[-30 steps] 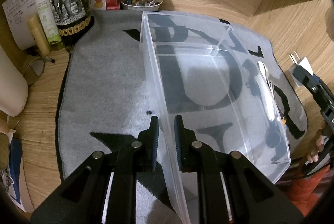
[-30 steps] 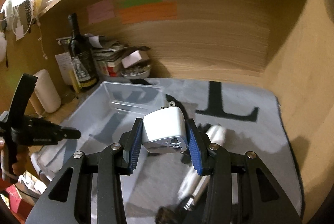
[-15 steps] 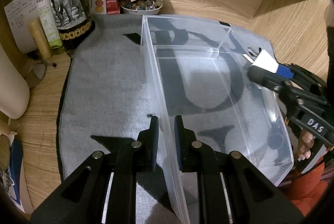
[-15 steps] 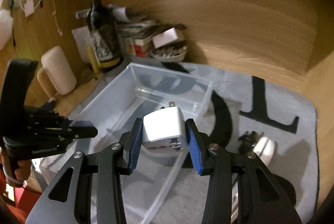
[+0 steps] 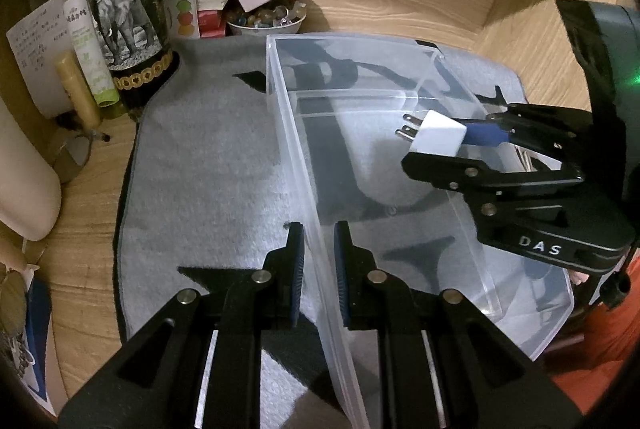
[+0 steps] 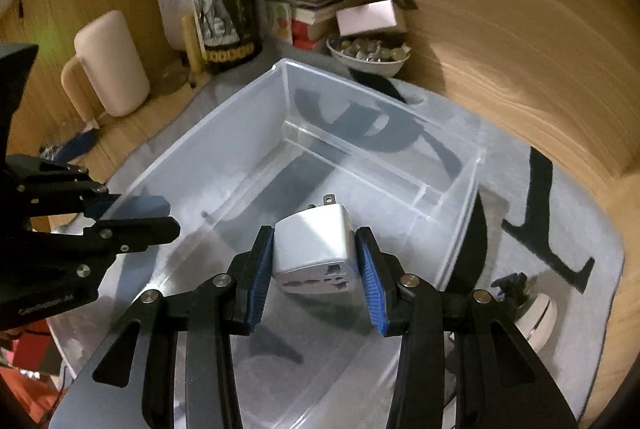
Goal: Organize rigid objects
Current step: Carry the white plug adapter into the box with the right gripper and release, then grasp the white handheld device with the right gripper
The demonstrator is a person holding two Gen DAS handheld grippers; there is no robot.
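Both tongs grip: left tongs [image 5: 319, 261] pinch the bin [image 5: 294, 133] wall, right tongs [image 6: 315, 265] hold the plug [image 6: 314, 253] above it; released high, it could bounce out.

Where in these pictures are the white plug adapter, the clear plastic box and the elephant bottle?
white plug adapter [image 6: 314, 245]: right wrist view, on its top face.
clear plastic box [image 5: 298, 153]: left wrist view, on its near side wall.
elephant bottle [image 5: 124, 25]: left wrist view, on its label.
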